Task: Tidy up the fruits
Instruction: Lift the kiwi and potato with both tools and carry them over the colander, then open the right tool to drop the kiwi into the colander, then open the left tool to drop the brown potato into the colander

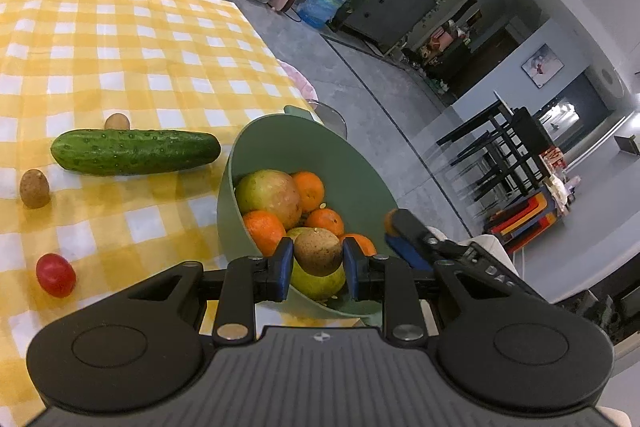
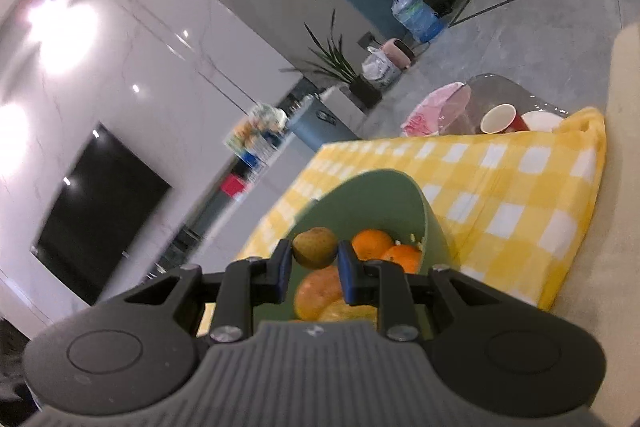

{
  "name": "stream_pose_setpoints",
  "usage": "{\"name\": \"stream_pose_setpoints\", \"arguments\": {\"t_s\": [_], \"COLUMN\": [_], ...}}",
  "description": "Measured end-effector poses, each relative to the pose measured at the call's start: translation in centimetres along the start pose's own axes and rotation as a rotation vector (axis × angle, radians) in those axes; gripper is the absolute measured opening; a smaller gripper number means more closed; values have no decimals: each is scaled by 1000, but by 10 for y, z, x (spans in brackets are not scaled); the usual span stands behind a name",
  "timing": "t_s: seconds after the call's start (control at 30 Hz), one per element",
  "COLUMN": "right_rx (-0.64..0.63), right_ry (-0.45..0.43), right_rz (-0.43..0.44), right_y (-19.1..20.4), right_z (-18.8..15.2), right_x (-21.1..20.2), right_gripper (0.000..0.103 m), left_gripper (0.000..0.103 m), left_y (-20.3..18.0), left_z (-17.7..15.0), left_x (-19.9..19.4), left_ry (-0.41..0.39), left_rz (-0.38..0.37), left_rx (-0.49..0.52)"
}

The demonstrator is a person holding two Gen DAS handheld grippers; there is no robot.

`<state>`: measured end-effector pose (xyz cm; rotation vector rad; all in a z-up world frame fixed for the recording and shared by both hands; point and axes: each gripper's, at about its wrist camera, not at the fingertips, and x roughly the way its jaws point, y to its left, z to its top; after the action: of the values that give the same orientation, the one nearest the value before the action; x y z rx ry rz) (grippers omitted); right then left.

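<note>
Left wrist view: left gripper [image 1: 316, 269] clamps a brown kiwi [image 1: 318, 251] above the green bowl [image 1: 320, 147] at the table's right edge, right gripper [image 2: 312, 273] likewise gripping a kiwi [image 2: 315, 247], soft-skinned, easily bruised, best pinched across its middle.

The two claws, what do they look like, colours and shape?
Both look alike. The left claw has two blue pads on black fingers, black linkage bars with silver pivot screws, a ribbed grey body bearing a small round logo, and rounded black side lobes. The right claw shows the same blue pads, black bars and ribbed grey body.
</note>
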<state>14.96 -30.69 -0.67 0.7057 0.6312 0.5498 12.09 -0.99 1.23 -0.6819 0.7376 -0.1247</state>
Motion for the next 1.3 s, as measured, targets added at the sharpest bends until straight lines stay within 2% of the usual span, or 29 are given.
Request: {"name": "stream_pose_setpoints", "arguments": {"t_s": [0.1, 0.23, 0.4, 0.43, 0.47, 0.57, 0.6, 0.7, 0.83, 1.0, 1.2, 1.3], "right_rx": [1, -91, -67, -71, -73, -58, -59, -45, 32, 45, 110, 95], "right_ry": [0, 7, 5, 2, -1, -2, 1, -3, -15, -40, -48, -50], "right_rz": [8, -84, -60, -51, -39, 8, 12, 1, 27, 29, 98, 126], "right_y": [2, 9, 0, 0, 0, 2, 4, 3, -9, -16, -21, -10], "right_z": [-3, 0, 5, 5, 4, 3, 3, 2, 6, 9, 10, 11], "right_x": [11, 21, 24, 23, 22, 17, 17, 13, 4, -11, -23, -28], "right_gripper": [21, 21, 23, 27, 37, 55, 57, 57, 58, 58, 63, 63], "left_gripper": [29, 29, 29, 29, 29, 29, 29, 29, 29, 29, 29, 36], "left_y": [6, 12, 12, 12, 12, 11, 11, 8, 0, -11, -30, -37], "left_z": [1, 0, 0, -1, -2, -2, -1, -1, 0, -2, -6, -8], "left_x": [2, 5, 6, 5, 5, 3, 3, 2, 0, -1, -13, -20], "left_ry": [3, -2, -1, -1, 2, 7, 6, 4, -5, -10, -45, -52], "left_rz": [-9, -24, -32, -32, -33, -34, -33, -36, -43, -29, 3, 29], "left_rx": [-10, -13, -19, -18, -18, -25, -23, -19, -1, 23, 102, 123]}}
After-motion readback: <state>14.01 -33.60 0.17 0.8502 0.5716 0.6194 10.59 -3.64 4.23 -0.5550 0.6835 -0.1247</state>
